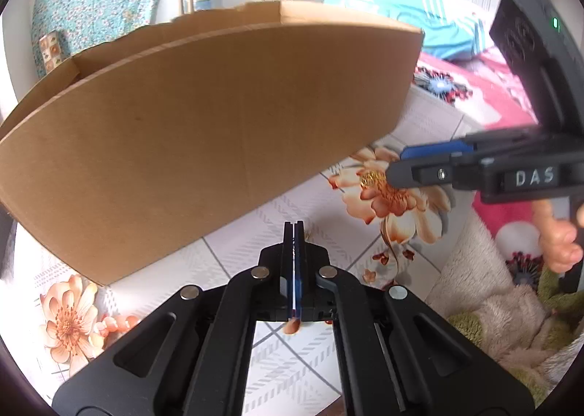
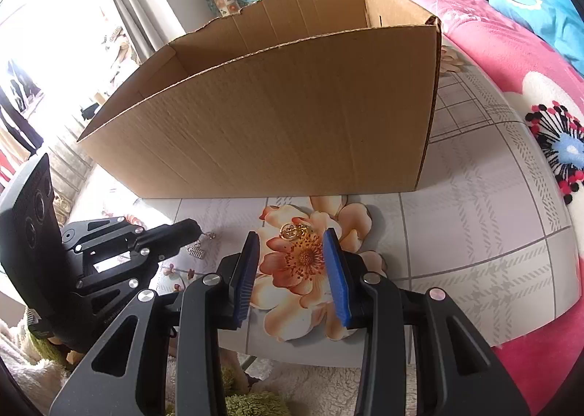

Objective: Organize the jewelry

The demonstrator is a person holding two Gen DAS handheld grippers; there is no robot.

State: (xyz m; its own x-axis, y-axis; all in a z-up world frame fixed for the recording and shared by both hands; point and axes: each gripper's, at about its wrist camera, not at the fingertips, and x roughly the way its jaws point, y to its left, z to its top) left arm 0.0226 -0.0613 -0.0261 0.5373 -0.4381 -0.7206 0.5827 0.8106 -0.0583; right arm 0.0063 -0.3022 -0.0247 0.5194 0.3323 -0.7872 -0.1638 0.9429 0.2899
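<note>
**Gold piece lying loose between open pads: mind the slip**

Your right gripper (image 2: 292, 237) is standing partly open and gripping nothing. The gold piece (image 2: 294, 231) is lying flat on the printed flower (image 2: 304, 259) of the cloth (image 2: 474, 218), just in front of the box (image 2: 292, 123) and level with your fingertips. No pad is touching it.

Your left gripper (image 1: 294, 225) is clenched fully. A silver piece (image 2: 195, 251) is sitting right at its tip (whether you are pinching it or it is only resting beside the tip, the views are not showing).

The risks, as I am judging them:
- The gold piece is thin and lying flush on the cloth, so pads closing above it are likely catching nothing, or flicking it toward the box wall.
- Pads digging in low are likely bunching the cloth and dragging the piece with it.
- The gold is blending into the orange print, so you are liable to misjudge its edge.

The piece looks like linked rings. Its long axis is running roughly across the gap from pad to pad, tilted slightly, so closing along it may buckle the links. Which end is leading, I cannot tell.
</note>
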